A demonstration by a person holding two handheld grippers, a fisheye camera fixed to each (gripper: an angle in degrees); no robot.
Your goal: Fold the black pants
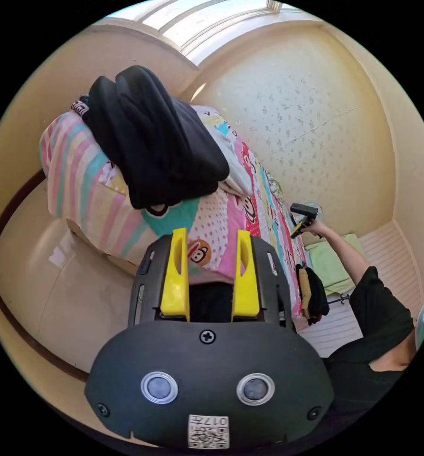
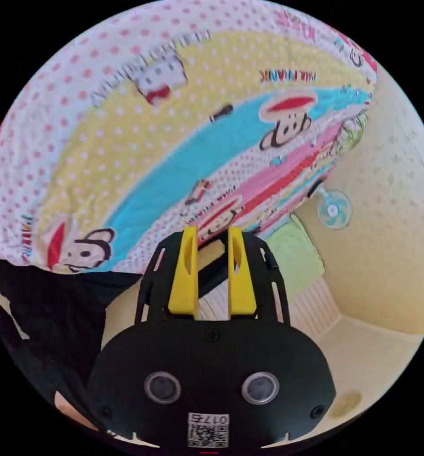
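A bed (image 1: pixel 83 190) with a bright cartoon sheet carries the black pants (image 1: pixel 150 142), folded in a pile at its far end. The left tongs (image 1: pixel 206 237) and right tongs (image 2: pixel 212 236) (yellow-jawed) both gape open, gripping nothing.

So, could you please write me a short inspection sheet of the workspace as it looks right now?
Surface: bed with a colourful cartoon-print sheet, its end hanging over the floor.
Job's things: black pants lie in a folded heap at one end of the bed, touched by neither tongs.
Clutter: a pale folded cloth beside the pants; dark items hang at the bed's side.
Grippers: left tongs open, holding nothing; right tongs open, holding nothing, above the sheet.
Cables: nothing seen.
Surroundings: patterned wall, glossy floor, green mat, wall fan, a person's arm.
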